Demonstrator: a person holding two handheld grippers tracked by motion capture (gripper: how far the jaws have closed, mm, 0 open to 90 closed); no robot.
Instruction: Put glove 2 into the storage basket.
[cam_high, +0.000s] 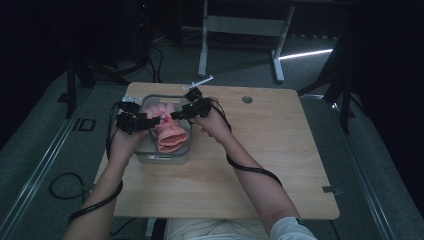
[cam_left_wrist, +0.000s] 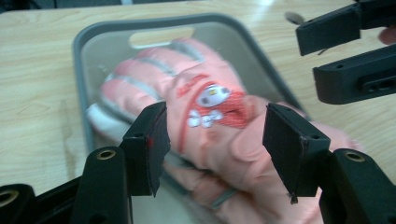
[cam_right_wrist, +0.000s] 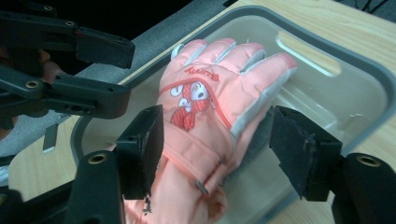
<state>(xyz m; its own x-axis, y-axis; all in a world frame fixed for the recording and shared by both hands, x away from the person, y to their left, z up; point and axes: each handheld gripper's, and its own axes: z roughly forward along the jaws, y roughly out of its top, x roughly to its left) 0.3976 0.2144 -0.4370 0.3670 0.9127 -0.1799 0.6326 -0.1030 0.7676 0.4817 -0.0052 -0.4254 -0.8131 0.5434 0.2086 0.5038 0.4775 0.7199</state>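
Observation:
A pink winter glove with a red cartoon patch lies in a clear bin with a grey rim at the table's back left. Its fingers point to the far side and its cuff hangs over the near rim. My left gripper hovers above the bin's left side and my right gripper above its right, tips facing each other and close together. In the left gripper view the jaws stand open above the glove. In the right gripper view the jaws are open over the glove, holding nothing.
The wooden table extends to the right of the bin, with a round cable hole near its back edge. A small white object lies at the back edge behind the bin. Beyond it stands a white desk frame.

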